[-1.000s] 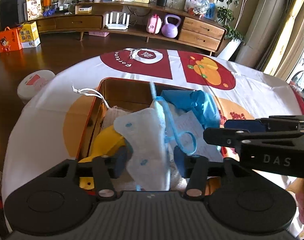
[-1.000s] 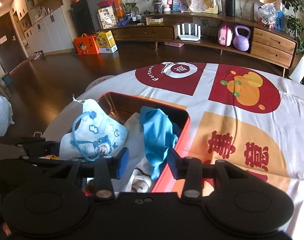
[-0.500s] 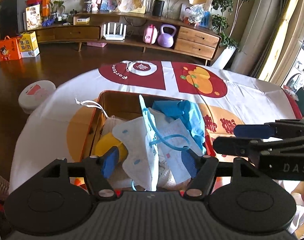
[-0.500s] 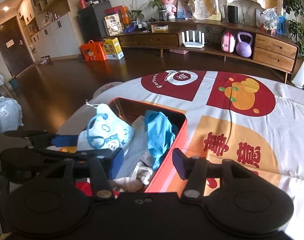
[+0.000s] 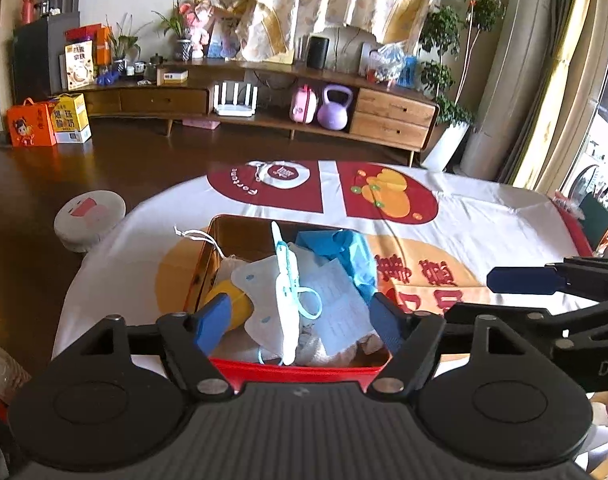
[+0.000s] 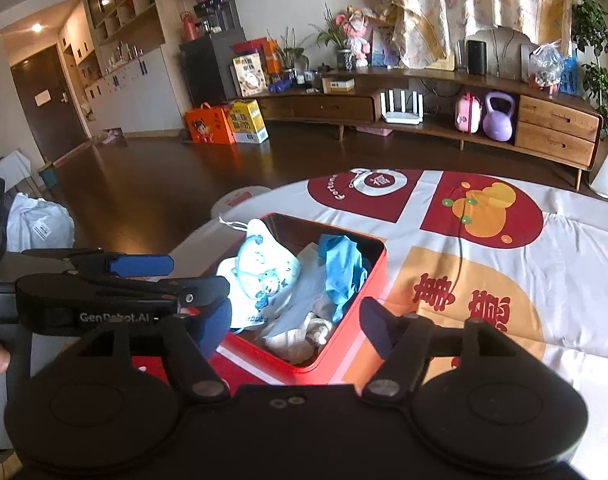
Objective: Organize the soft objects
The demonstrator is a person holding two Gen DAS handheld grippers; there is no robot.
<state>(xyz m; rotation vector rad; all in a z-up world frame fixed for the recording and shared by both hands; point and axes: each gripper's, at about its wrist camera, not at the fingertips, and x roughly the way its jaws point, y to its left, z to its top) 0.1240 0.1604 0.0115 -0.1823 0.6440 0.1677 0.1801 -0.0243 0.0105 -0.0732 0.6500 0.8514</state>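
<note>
A red box [image 5: 304, 370] [image 6: 355, 304] on the table holds soft items: a white child's face mask with blue loops [image 5: 278, 304] [image 6: 264, 276], a blue cloth [image 5: 343, 250] [image 6: 341, 268], a yellow item [image 5: 234, 302] and pale fabric [image 6: 300, 336]. My left gripper [image 5: 300, 322] hovers above the box's near edge, jaws opening, nothing pressed between its blue pads. My right gripper [image 6: 294, 322] hangs over the box's near right corner, jaws also opening, empty. Each gripper shows at the side of the other's view.
The table [image 6: 563, 264] wears a white cloth with red and orange prints. A white drawstring [image 5: 196, 236] lies left of the box. A round stool [image 5: 90, 218] stands on the dark floor beyond; a long wooden cabinet [image 6: 423, 116] lines the far wall.
Both grippers let go: the left released the mask and the right the blue cloth into the box. Both jaws widened, and both grippers rose and drew back from the box.
</note>
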